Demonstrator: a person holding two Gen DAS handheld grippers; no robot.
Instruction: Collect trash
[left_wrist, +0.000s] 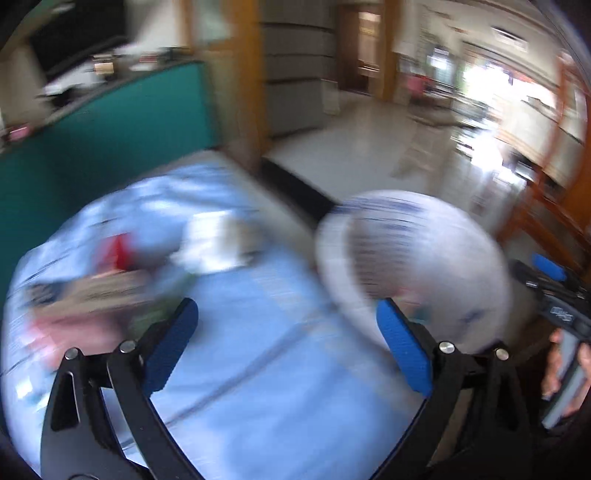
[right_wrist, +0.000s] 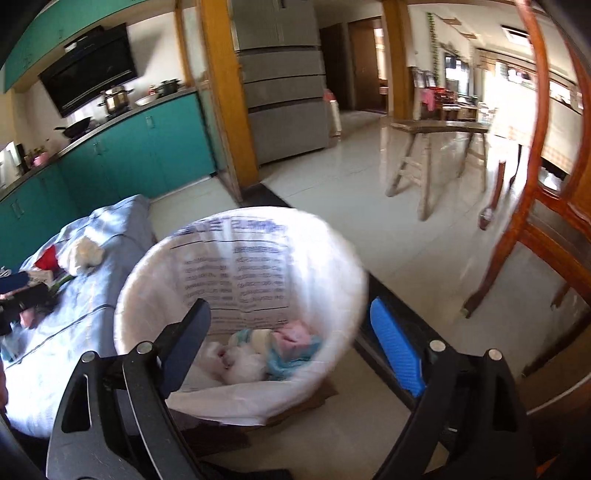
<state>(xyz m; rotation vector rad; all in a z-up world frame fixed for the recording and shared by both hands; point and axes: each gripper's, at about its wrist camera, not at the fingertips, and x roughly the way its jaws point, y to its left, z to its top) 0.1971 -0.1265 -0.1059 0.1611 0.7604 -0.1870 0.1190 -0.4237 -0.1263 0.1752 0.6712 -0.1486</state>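
A round trash bin (right_wrist: 317, 258) lined with a white printed bag stands on the floor beside a table under a light blue cloth (right_wrist: 74, 332). Crumpled white, pink and blue trash (right_wrist: 266, 350) lies in its bottom. My right gripper (right_wrist: 291, 339) is open and empty, just above the bin's near rim. My left gripper (left_wrist: 288, 339) is open and empty over the blue cloth (left_wrist: 240, 332), with the bin (left_wrist: 424, 258) to its right; this view is blurred. A white wad (right_wrist: 85, 254), a red scrap (right_wrist: 46, 256) and other bits lie on the cloth's far left.
Teal kitchen cabinets (right_wrist: 129, 155) run behind the table. A grey fridge (right_wrist: 284, 74) stands beyond a wooden post (right_wrist: 229, 110). A wooden bench (right_wrist: 439, 155) stands on the tiled floor, and a reddish wooden chair frame (right_wrist: 535, 221) is close at the right.
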